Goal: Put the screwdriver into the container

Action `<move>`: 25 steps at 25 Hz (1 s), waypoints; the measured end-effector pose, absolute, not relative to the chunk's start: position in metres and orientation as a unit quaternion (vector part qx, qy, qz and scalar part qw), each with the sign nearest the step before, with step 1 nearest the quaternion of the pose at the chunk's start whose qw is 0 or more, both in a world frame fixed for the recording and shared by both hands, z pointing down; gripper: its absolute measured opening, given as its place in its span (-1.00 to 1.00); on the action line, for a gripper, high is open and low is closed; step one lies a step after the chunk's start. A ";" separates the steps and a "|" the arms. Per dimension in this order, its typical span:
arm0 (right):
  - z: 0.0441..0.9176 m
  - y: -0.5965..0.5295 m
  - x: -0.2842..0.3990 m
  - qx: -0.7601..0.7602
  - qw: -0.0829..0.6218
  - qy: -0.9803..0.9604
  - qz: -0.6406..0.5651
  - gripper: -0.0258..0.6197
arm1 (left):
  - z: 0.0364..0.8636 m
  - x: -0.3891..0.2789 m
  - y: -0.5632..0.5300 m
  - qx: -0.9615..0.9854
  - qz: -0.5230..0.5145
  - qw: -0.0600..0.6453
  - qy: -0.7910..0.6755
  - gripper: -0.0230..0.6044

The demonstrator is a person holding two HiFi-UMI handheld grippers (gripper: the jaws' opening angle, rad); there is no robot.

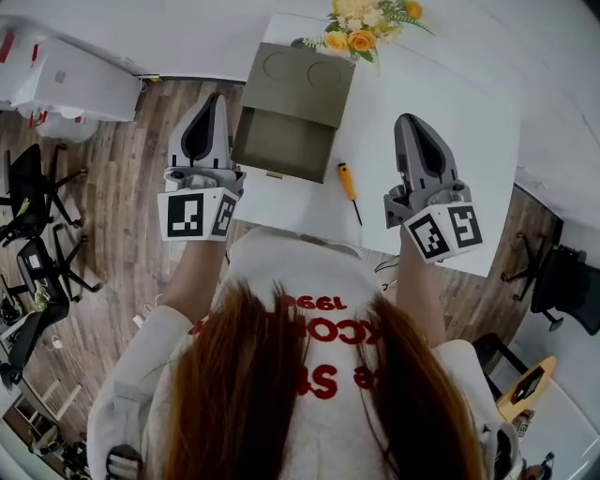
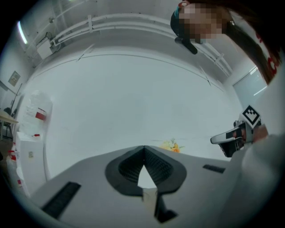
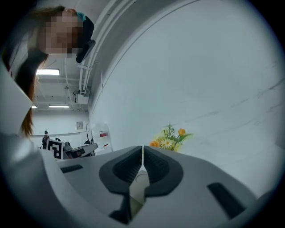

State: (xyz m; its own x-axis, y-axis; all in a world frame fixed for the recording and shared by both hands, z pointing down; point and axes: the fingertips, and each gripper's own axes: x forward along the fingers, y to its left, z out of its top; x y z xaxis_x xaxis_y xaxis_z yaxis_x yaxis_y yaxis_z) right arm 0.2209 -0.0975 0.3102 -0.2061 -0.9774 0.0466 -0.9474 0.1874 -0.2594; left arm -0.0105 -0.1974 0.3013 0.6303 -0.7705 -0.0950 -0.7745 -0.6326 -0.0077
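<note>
Closed: the left gripper (image 2: 144, 148) had its two jaws pressed together at the tips with nothing between them. The right gripper (image 3: 142, 148) likewise had its jaws brought together on nothing. In the head view, the left gripper hung just beside the left wall of the olive container (image 1: 292, 112), past the table edge and above the wooden floor (image 1: 122, 244). The right gripper hung well to the right of the container, above the white table (image 1: 469, 141). Neither gripper touched anything. The screwdriver (image 1: 351, 193) lay flat on the table near the container's near right corner, clear of it and between it and the right gripper. Its yellow handle pointed toward the container and its dark shaft toward the person (image 1: 309, 375). A bunch of yellow and orange flowers (image 1: 364, 26) stood beyond the container's far right corner.
</note>
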 end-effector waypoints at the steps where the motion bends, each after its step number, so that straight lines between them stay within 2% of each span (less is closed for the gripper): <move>1: 0.314 -0.098 0.221 -0.629 0.060 0.765 -0.120 -0.90 | 0.303 -0.009 -0.199 -0.904 0.041 0.022 0.425 -0.91; 5: 0.341 -0.099 0.221 -0.636 0.038 0.755 -0.154 -0.88 | 0.317 -0.001 -0.207 -0.910 0.035 0.008 0.413 -0.91; 9: 0.380 -0.095 0.216 -0.641 -0.001 0.741 -0.200 -0.65 | 0.334 0.000 -0.210 -0.914 0.022 -0.008 0.405 -0.91; 19: 0.517 -0.071 0.193 -0.630 -0.129 0.707 -0.294 -0.61 | 0.380 -0.008 -0.210 -0.916 -0.022 -0.043 0.399 -0.91; 25: 0.578 -0.043 0.176 -0.602 -0.190 0.697 -0.339 -0.47 | 0.395 -0.015 -0.205 -0.913 -0.041 -0.051 0.402 -0.91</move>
State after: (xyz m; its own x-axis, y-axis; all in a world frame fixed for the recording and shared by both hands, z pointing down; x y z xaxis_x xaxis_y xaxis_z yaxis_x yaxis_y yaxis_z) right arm 0.1756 -0.0427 0.5782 -0.2019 -0.7109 0.6737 -0.9688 0.0439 -0.2440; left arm -0.0151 -0.2048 0.3947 0.6733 -0.7301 0.1164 -0.7386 -0.6715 0.0597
